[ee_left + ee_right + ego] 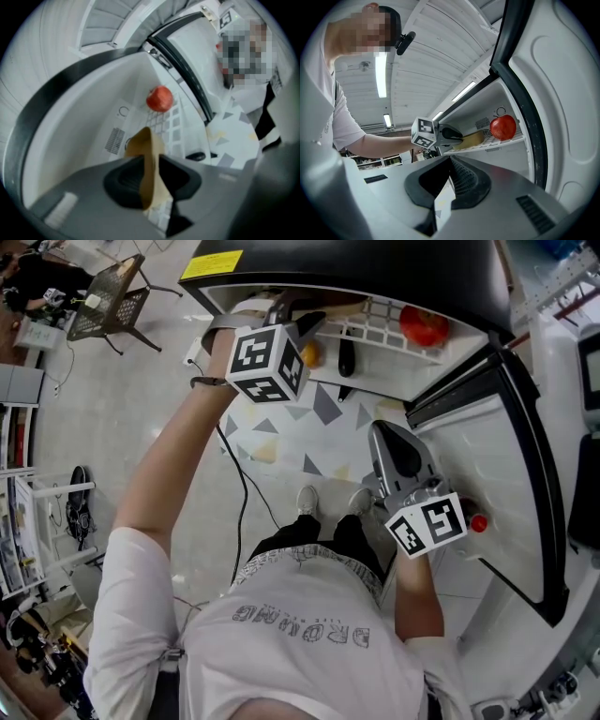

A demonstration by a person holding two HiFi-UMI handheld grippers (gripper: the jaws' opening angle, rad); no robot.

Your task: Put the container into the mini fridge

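Note:
A flat tan container (149, 159) is pinched upright between the jaws of my left gripper (149, 183). In the head view the left gripper (305, 338) reaches into the open mini fridge (356, 268) just above its white wire shelf (394, 329). From the right gripper view the container (472, 139) lies over the shelf's front left, held by the left gripper (449, 134). My right gripper (380, 435) hangs lower beside the open fridge door (497, 493). Its jaws (444, 194) stand close together with only patterned floor showing between them.
A red round fruit (424, 324) rests on the shelf's right part (503, 127), a short way beyond the container (160, 98). A small red piece (479, 522) sits on the door's inner side. A mesh chair (112, 296) stands far left; a cable (246, 493) trails over the floor.

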